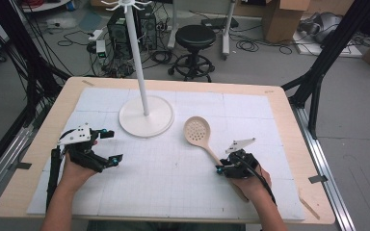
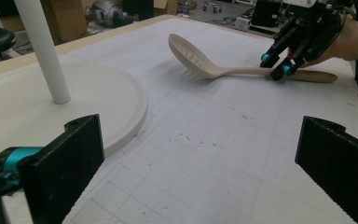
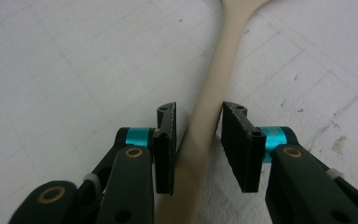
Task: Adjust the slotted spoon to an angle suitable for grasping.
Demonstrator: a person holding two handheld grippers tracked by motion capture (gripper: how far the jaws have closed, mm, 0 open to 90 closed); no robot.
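The white mat [image 1: 173, 168] carries a hook stand [image 1: 146, 115] at 12 o'clock. The slotted spoon [image 1: 197, 131] lies flat at 2 o'clock, its handle between the right gripper [image 3: 198, 140]'s part-open, unclamped jaws, ready for grasping. The left gripper [image 1: 108, 147] waits wide open at 9 o'clock.

A lab or workshop: beyond the desk [image 1: 38, 159] ahead of the jaws stand a computer tower [image 1: 120, 29], loose cables [image 1: 265, 45] on grey floor, a black stool [image 1: 195, 38], cardboard boxes [image 1: 282, 17] and black rig struts [image 1: 327, 53].

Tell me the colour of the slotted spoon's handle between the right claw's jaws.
Beige handle, clearest in the right gripper view.
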